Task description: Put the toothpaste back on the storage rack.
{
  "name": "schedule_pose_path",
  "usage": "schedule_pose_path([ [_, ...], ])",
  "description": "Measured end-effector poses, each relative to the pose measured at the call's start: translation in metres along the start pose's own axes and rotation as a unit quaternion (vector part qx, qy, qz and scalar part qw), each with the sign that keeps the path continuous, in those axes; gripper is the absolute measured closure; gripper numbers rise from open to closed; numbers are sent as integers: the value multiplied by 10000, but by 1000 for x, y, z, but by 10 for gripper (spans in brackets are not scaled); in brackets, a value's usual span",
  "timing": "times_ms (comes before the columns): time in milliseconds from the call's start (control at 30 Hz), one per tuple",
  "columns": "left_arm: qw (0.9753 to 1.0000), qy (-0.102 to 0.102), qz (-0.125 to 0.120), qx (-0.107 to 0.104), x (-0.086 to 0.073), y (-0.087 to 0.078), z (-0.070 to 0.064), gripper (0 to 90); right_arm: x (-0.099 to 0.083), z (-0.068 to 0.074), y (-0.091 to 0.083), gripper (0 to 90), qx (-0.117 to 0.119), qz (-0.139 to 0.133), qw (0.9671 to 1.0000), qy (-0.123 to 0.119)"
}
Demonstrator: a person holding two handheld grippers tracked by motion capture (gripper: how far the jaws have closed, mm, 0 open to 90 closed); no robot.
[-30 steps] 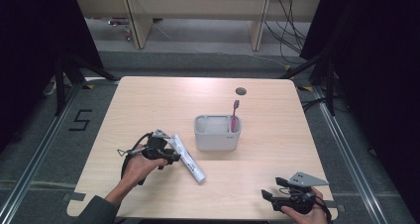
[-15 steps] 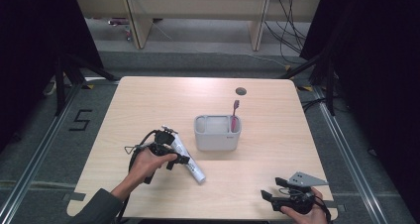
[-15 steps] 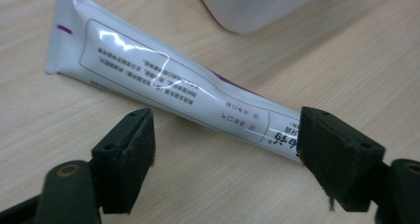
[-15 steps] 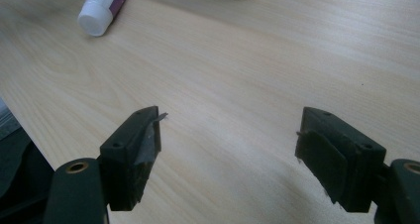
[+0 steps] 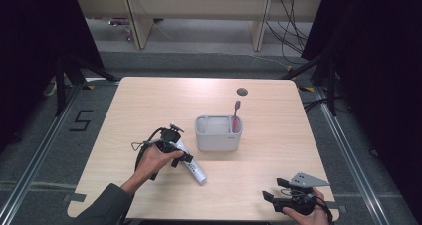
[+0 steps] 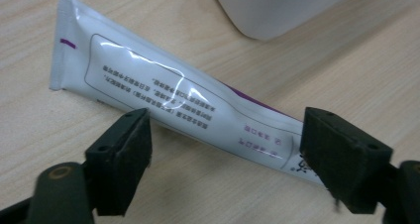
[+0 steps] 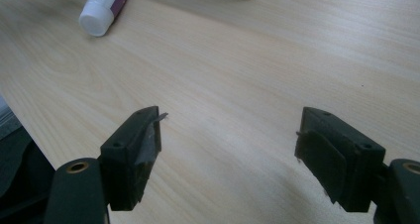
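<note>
- The left gripper view brings up what the high view cannot: the toothpaste tube (image 6: 183, 112) lies flat on the wooden table (image 6: 346, 70), its back panel of small print facing up, its flat crimped end toward 10 o'clock and its body running down toward 4 o'clock.
- In that same view the left gripper (image 6: 225, 152) has its jaws spread wide, one on each side of the tube; the right jaw overlaps the tube's lower end, and whether either pad touches it I cannot tell.
- The high view gives the layout: the tube (image 5: 195, 169) lies slanted just at 7 o'clock from the grey holder (image 5: 218, 139), which stands near the table's middle with a red toothbrush (image 5: 235, 116) upright in its right side.
- The right gripper view shows the tube's white cap end (image 7: 101, 11) at 11 o'clock, well apart from the right gripper (image 7: 228, 140), whose jaws stand wide apart over bare wood.
- Pose, from the high view: the left hand (image 5: 152, 160) reaches from 7 o'clock, forearm slanted inward, the left gripper (image 5: 171, 148) over the tube's upper half.
- The right hand (image 5: 303, 212) holds its gripper (image 5: 271, 196) low at the table's 5 o'clock edge, jaws pointing toward 9 o'clock.
</note>
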State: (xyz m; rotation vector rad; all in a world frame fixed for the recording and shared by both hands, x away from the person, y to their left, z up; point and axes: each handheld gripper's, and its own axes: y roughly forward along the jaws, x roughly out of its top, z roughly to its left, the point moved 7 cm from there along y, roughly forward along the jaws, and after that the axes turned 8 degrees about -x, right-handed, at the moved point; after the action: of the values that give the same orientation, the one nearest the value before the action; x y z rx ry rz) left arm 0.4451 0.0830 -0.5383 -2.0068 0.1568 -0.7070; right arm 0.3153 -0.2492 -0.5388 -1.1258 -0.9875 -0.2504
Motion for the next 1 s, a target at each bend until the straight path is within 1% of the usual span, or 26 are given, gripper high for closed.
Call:
schedule_pose_path([
  [100,10000,16,-37,41,2,0,2,200,0,1,0,256,-17,-13,10000,7],
  [167,10000,28,-41,75,2,0,3,201,0,1,0,256,26,16,10000,9],
  [200,10000,-13,-44,72,2,0,3,200,0,0,0,256,22,14,10000,5],
  [233,9999,25,-51,97,3,1,4,195,0,0,0,256,-10,-4,10000,-18],
  [333,9998,18,-100,186,4,2,5,187,0,0,0,256,0,0,10000,-12],
  [467,9997,69,-27,220,2,1,6,199,0,0,0,256,18,7,10000,4],
  [500,9997,30,-17,251,2,2,6,202,0,0,0,256,-18,-1,10000,-16],
  [533,9996,46,-12,278,1,2,6,203,0,0,0,256,-13,-1,10000,-5],
  [567,9994,145,10,324,1,2,8,203,0,-1,0,256,-17,-4,10000,-3],
  [600,9993,123,32,340,0,2,7,206,0,0,0,256,8,5,10000,7],
  [633,9992,177,80,358,-1,2,7,206,0,0,0,256,8,5,10000,7],
  [800,9989,270,195,337,-6,-1,6,261,0,-1,-1,256,-17,-6,10000,-17],
  [833,9987,297,221,338,-6,-3,7,286,1,0,0,257,15,-57,9999,84],
  [867,9987,309,235,326,-6,-4,7,301,0,1,-1,257,26,4,9999,161],
  [900,9987,319,253,305,-7,-5,8,320,1,-1,-1,257,-7,-55,10000,62],
  [933,9988,298,261,283,-8,-5,8,328,2,-2,-1,256,-21,-63,10000,59],
  [967,9988,305,285,272,-8,-5,8,331,1,0,-1,256,14,-30,9999,164],
  [1000,9987,290,335,255,-10,-6,8,332,1,0,-1,256,14,-28,9999,161],
])
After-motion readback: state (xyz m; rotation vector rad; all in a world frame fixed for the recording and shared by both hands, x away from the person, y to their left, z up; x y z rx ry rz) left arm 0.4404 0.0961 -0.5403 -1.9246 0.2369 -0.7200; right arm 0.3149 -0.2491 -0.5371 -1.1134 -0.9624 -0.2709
